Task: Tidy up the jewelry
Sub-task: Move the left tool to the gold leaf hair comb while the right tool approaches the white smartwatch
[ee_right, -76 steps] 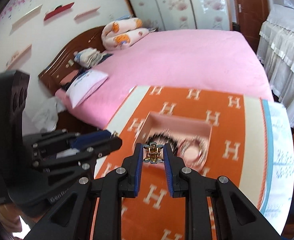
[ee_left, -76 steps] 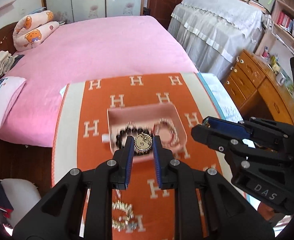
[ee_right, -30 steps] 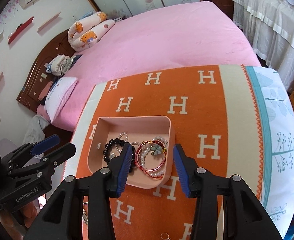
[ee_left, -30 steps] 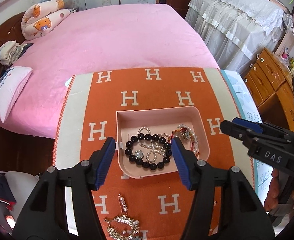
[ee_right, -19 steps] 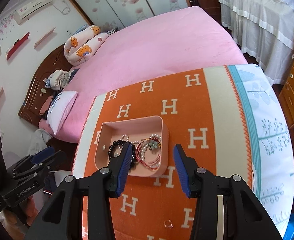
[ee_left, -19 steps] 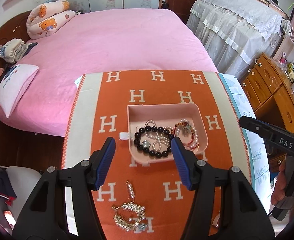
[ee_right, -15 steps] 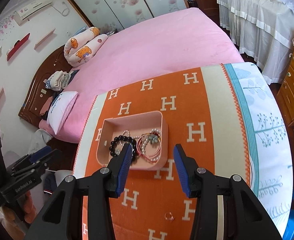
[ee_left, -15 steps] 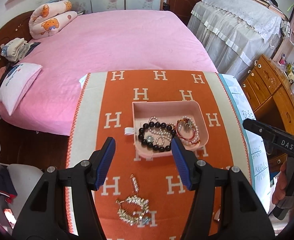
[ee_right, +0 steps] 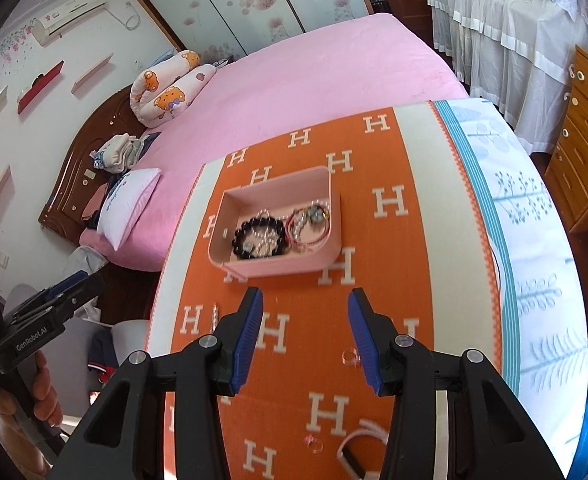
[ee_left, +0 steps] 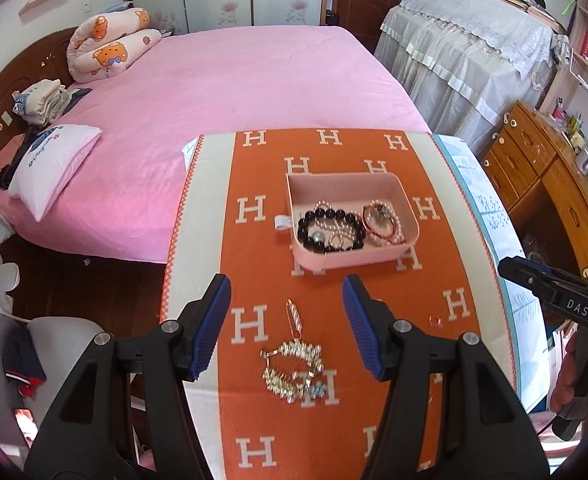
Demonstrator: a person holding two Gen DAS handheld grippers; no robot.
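A pink tray (ee_left: pixel 348 181) (ee_right: pixel 278 266) sits on the orange H-patterned cloth (ee_left: pixel 254 264). It holds a black bead bracelet (ee_left: pixel 331 232), a pearl strand and red-pink bracelets (ee_left: pixel 384 222). In front of it lie a gold pin (ee_left: pixel 295 315), a sparkly hair comb (ee_left: pixel 294 368) and a small ring (ee_left: pixel 435 321). My left gripper (ee_left: pixel 286 320) is open and empty above the comb. My right gripper (ee_right: pixel 303 330) is open and empty in front of the tray, near a ring (ee_right: pixel 349 356); a second ring (ee_right: pixel 313 442) and a white-banded item (ee_right: pixel 358 446) lie lower.
The cloth covers a table with a white-and-teal cover (ee_right: pixel 534 240) on the right. A pink bed (ee_left: pixel 234 80) lies beyond, a wooden dresser (ee_left: pixel 546 176) to the right, a chair with clothes (ee_left: pixel 26 360) to the left.
Both grippers let go of their pieces into the tray, opened, and pulled back and up. The comb, pin and rings have come into view.
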